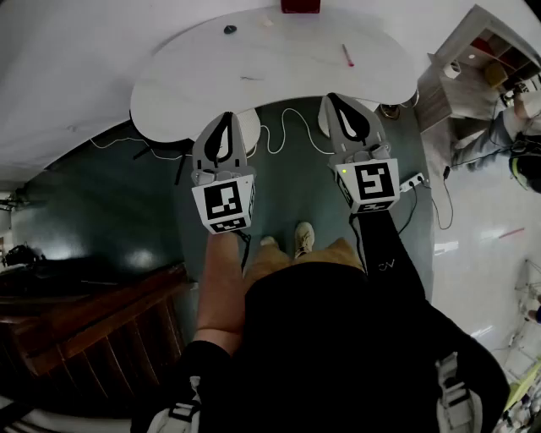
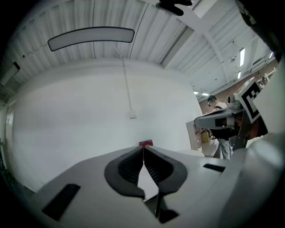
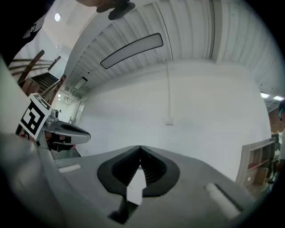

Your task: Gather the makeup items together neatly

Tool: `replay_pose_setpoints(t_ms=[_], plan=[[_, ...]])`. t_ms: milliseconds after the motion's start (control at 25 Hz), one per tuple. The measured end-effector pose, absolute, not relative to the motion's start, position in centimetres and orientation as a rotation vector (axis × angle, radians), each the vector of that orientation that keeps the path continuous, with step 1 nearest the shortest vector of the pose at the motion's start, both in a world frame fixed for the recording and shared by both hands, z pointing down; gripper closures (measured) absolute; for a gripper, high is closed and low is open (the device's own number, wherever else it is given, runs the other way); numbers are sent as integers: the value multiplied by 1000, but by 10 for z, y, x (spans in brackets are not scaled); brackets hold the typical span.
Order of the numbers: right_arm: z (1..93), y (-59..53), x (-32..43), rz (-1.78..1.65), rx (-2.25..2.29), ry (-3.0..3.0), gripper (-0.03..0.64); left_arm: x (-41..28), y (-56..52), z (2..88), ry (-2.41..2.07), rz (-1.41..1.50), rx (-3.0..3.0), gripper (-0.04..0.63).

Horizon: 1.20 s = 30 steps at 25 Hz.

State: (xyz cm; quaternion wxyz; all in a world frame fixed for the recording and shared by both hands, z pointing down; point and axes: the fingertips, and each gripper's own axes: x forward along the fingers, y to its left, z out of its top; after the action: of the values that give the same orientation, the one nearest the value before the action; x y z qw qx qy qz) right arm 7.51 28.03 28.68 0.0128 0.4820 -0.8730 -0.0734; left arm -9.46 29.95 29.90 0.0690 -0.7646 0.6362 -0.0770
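Observation:
A white table point(image 1: 279, 68) stands ahead of me in the head view. On it lie a small dark round item point(image 1: 230, 30), a thin pink stick point(image 1: 347, 55) and a red box point(image 1: 300, 5) at the far edge. My left gripper point(image 1: 226, 116) hovers over the table's near edge, jaws shut and empty. My right gripper point(image 1: 332, 96) is level beside it, also shut with nothing in it. In the left gripper view the shut gripper point(image 2: 143, 148) points at the red box point(image 2: 145, 143). The right gripper point(image 3: 140, 156) faces the white wall.
A white cable point(image 1: 292, 127) and a power strip point(image 1: 412, 181) lie on the dark floor under the table. A shelf unit point(image 1: 486, 46) and a person point(image 1: 511, 127) are at the right. Wooden stairs point(image 1: 84, 321) sit at the lower left.

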Motion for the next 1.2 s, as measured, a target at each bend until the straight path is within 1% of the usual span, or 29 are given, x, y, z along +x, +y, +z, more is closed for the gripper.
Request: replay_pose_setpoints(t_ms=[600, 840, 1200], plan=[[285, 270, 57, -231, 1398, -2786, 612, -103, 295, 295, 1938, -264, -2253, 581], [282, 263, 47, -245, 1371, -2805, 612, -117, 291, 289, 1968, -264, -2224, 581], [286, 223, 23, -240, 1362, -2804, 612, -138, 247, 290, 1951, -269, -2230, 581]])
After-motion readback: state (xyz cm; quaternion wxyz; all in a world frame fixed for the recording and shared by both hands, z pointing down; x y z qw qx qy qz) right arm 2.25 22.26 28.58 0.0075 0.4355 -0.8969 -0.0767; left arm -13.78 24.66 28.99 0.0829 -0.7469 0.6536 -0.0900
